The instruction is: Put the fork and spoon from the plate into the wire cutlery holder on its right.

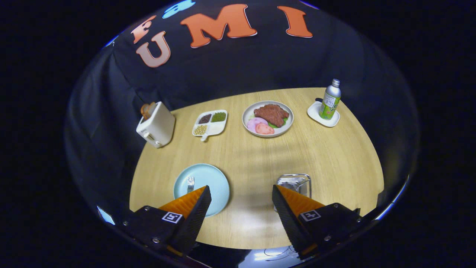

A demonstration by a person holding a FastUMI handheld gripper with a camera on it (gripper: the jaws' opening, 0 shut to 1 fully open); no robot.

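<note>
Only fork [190,184] tines visible, tongs [241,195] apart

The left finger [193,208] hides most of the metal fork [190,184] (tines showing) on the round pale-blue plate [208,178]; the right finger covers the wire cutlery holder's [295,182] front.

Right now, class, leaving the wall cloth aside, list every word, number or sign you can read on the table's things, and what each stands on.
Label on the bottle: print too small to read.
Square marker on each finger: a code pattern, no words.
The plate, fork and holder: no text.
The gripper is open, its fingers apart, holding nothing.
</note>
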